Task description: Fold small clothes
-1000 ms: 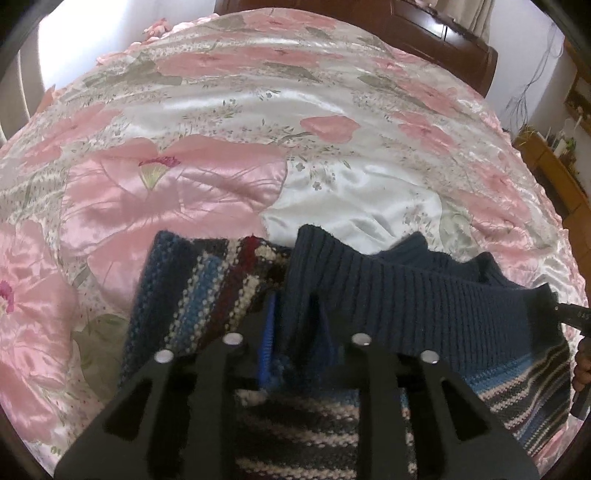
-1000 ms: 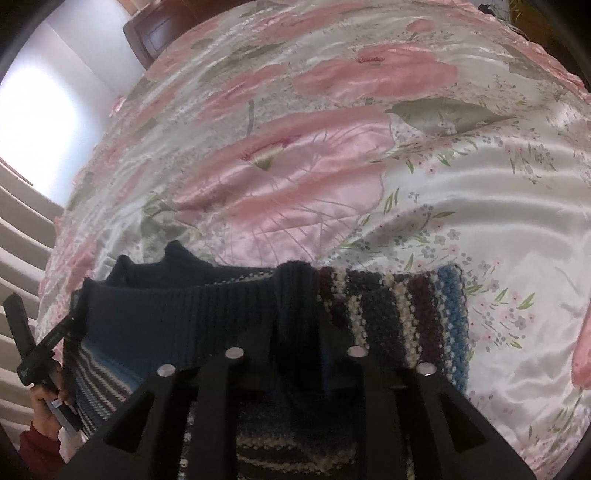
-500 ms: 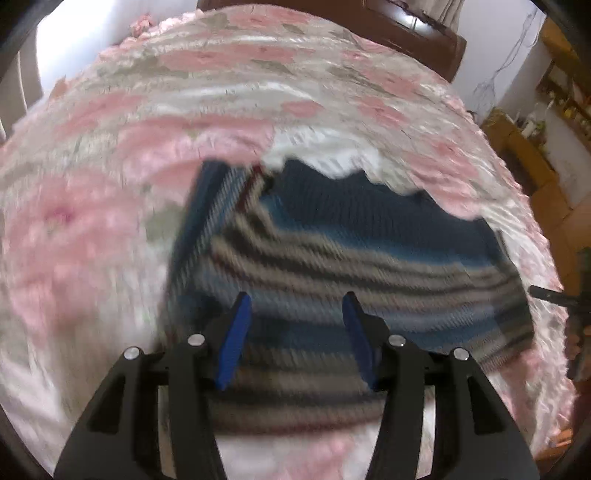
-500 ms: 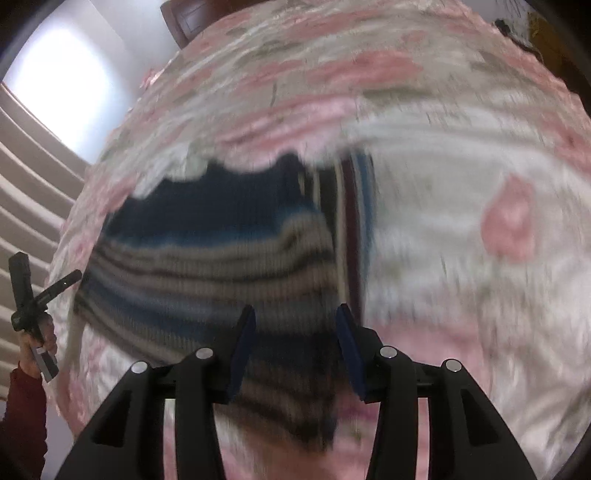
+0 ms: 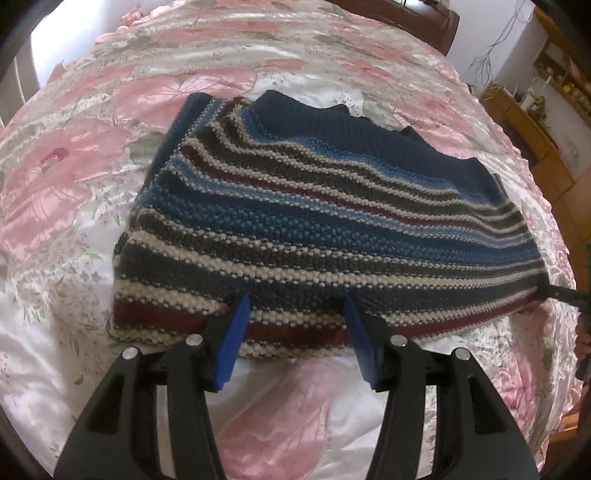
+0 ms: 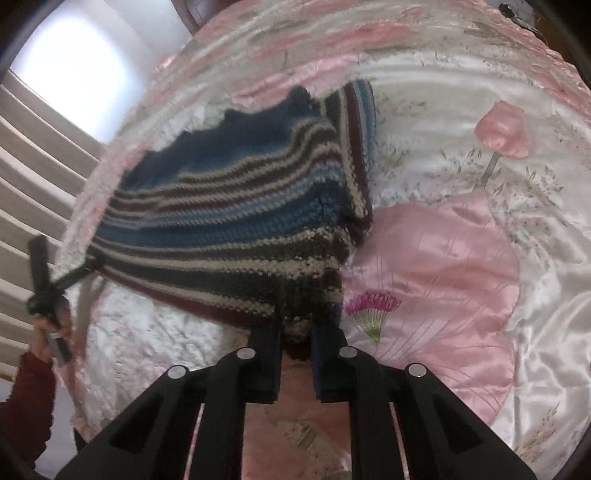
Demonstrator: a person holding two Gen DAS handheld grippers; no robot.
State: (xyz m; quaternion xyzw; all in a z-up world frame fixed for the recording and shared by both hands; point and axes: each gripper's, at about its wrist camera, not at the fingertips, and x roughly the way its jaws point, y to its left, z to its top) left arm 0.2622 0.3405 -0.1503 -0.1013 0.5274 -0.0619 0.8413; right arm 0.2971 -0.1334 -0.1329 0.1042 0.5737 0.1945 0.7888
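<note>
A striped knit sweater (image 5: 325, 221) in navy, blue, cream and maroon lies folded on the floral bedspread, its navy ribbed band at the far edge. My left gripper (image 5: 295, 306) is open, with its blue pads (image 5: 232, 339) just over the near hem and nothing between them. In the right wrist view the same sweater (image 6: 229, 206) lies ahead and to the left. My right gripper (image 6: 297, 325) is shut on the near corner of its hem. The right gripper's tip (image 5: 561, 293) also shows at the sweater's right corner in the left wrist view.
The pink and white satin bedspread (image 6: 443, 251) spreads out on all sides. A wooden headboard (image 5: 406, 14) stands at the far end, with wooden shelves (image 5: 535, 122) to the right. A hand in a red sleeve (image 6: 26, 391) holds the left gripper's handle (image 6: 44, 280).
Both grippers let go of the navy band, opened and drew back toward the near hem, leaving the sweater folded flat. The right gripper has since shut on the hem corner.
</note>
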